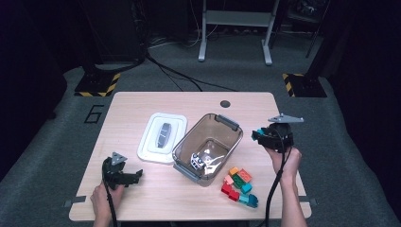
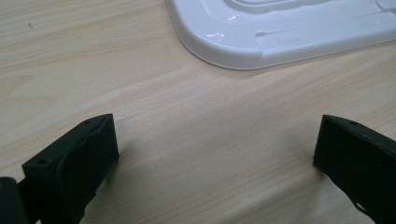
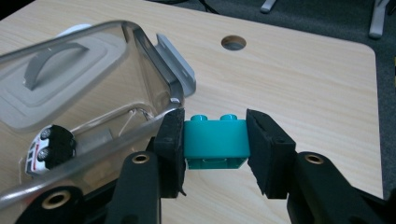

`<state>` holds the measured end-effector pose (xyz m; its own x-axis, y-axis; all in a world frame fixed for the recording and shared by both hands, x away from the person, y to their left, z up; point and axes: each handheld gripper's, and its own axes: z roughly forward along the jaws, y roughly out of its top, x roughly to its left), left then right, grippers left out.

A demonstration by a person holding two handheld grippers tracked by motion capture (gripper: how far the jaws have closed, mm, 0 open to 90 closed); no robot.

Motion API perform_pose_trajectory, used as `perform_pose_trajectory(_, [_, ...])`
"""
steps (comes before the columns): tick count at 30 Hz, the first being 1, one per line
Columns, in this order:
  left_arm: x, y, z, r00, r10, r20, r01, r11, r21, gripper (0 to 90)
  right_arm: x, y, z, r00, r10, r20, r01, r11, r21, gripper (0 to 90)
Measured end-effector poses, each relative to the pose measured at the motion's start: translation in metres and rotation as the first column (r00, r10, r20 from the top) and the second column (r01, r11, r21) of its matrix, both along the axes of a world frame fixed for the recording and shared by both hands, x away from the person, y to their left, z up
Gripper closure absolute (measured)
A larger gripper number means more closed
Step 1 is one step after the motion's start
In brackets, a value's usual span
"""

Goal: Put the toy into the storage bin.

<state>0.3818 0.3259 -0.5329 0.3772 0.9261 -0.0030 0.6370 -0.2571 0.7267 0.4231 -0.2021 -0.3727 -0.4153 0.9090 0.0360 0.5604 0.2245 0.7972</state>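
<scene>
Teal brick (image 3: 215, 138) pinched between right tool (image 3: 214, 140) jaws, studs up, mid-frame right gripper view, just beside clear bin (image 1: 227, 138) rim; likely bound for bin. Left tool (image 2: 215, 154) jaws wide, empty, low over worktop (image 1: 142, 194), lower left high view. Brick pile (image 1: 239, 185) lower centre-right. Toy car (image 3: 49, 148) inside bin. White lid (image 1: 150, 142) off, left of bin; bin mouth unobstructed, far worktop bare.

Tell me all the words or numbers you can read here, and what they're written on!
"6": a big dark number on the grey floor left of the table.
The toy car in the clear box has markings too small to read.
Nothing readable on the white lid or the teal brick.
</scene>
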Motion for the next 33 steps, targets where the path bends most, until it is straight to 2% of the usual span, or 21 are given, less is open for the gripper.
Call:
perform_pose_trajectory(1, [0.0, 0.0, 0.0, 1.0, 0.0, 0.0, 0.0, 1.0, 0.0, 0.0, 0.001, 0.005, 0.006, 0.9999, 0.011, 0.01, -0.011, 1.0, -0.006, 58.7])
perform_pose_trajectory(7, [0.0, 0.0, 0.0, 1.0, 0.0, 0.0, 0.0, 1.0, 0.0, 0.0, 0.005, 0.02, 0.02, 0.9986, 0.044, 0.03, -0.043, 0.999, -0.02, 58.7])
perform_pose_trajectory(11, [0.0, 0.0, 0.0, 1.0, 0.0, 0.0, 0.0, 1.0, 0.0, 0.0, 0.009, 0.036, 0.024, 0.9967, 0.075, 0.029, -0.074, 0.997, -0.027, 58.7])
perform_pose_trajectory(19, [0.0, 0.0, 0.0, 1.0, 0.001, -0.003, -0.001, 1.0, -0.001, 0.0, 0.021, 0.066, 0.011, 0.993, 0.118, -0.011, -0.118, 0.991, -0.068, 58.7])
perform_pose_trajectory(21, [0.0, 0.0, 0.0, 1.0, 0.001, -0.002, -0.001, 1.0, 0.0, 0.0, 0.023, 0.07, 0.007, 0.9936, 0.108, -0.031, -0.11, 0.991, -0.073, 58.7])
perform_pose_trajectory(23, [0.0, 0.0, 0.0, 1.0, 0.001, -0.003, -0.001, 1.0, 0.0, 0.0, 0.027, 0.074, 0.0, 0.9936, 0.103, -0.047, -0.107, 0.99, -0.097, 58.6])
perform_pose_trajectory(25, [0.0, 0.0, 0.0, 1.0, 0.001, -0.003, -0.001, 1.0, 0.0, 0.0, 0.028, 0.073, -0.003, 0.9934, 0.105, -0.045, -0.109, 0.989, -0.104, 58.7])
perform_pose_trajectory(27, [0.0, 0.0, 0.0, 1.0, 0.001, -0.003, -0.001, 1.0, 0.0, 0.0, 0.029, 0.072, -0.008, 0.9934, 0.097, -0.062, -0.102, 0.99, -0.096, 58.6])
perform_pose_trajectory(33, [0.0, 0.0, 0.0, 1.0, 0.001, -0.003, -0.001, 1.0, 0.0, 0.0, 0.03, 0.074, -0.012, 0.9932, 0.099, -0.061, -0.106, 0.987, -0.118, 58.2])
